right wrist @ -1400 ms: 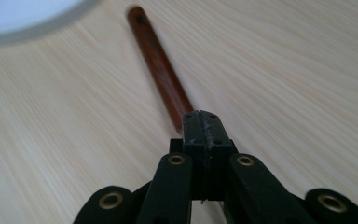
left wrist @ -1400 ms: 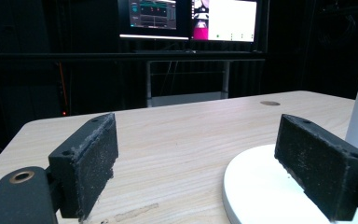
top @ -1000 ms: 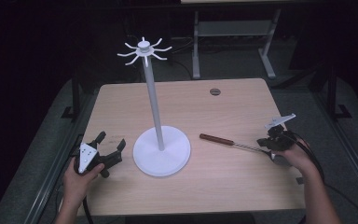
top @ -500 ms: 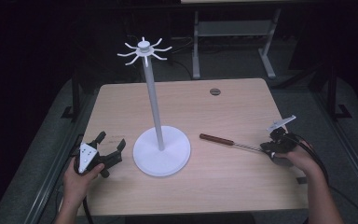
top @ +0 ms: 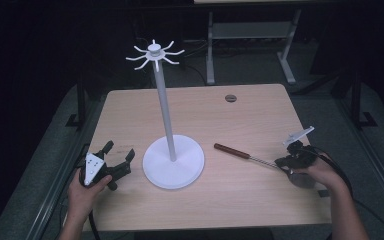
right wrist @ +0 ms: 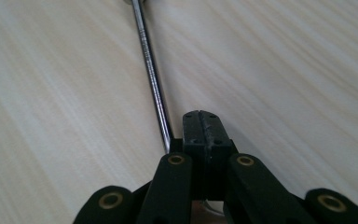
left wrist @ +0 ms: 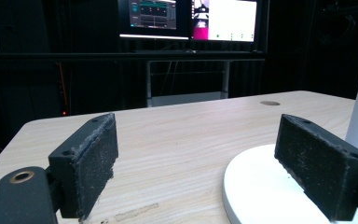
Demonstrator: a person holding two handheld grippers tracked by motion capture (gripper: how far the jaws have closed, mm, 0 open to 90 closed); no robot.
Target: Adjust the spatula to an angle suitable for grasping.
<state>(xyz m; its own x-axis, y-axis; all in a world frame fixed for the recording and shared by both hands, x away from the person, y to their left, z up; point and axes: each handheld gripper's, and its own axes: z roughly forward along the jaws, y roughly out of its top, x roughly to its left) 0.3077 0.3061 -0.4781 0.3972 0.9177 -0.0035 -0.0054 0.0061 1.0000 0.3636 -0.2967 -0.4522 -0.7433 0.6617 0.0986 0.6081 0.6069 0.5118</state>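
Jaws on your left gripper stand wide apart with nothing between them; it rests near the desk's left edge, toward the near corner, just beside the round base of the white stand. That stand sits mid-desk, its thin pole rising to a ring of hooks. Your right gripper is near the right edge, its pads pressed together; the metal shaft of the screwdriver runs along their left side in the right gripper view, and whether it is pinched you cannot tell. The screwdriver's brown handle points toward the stand's base.
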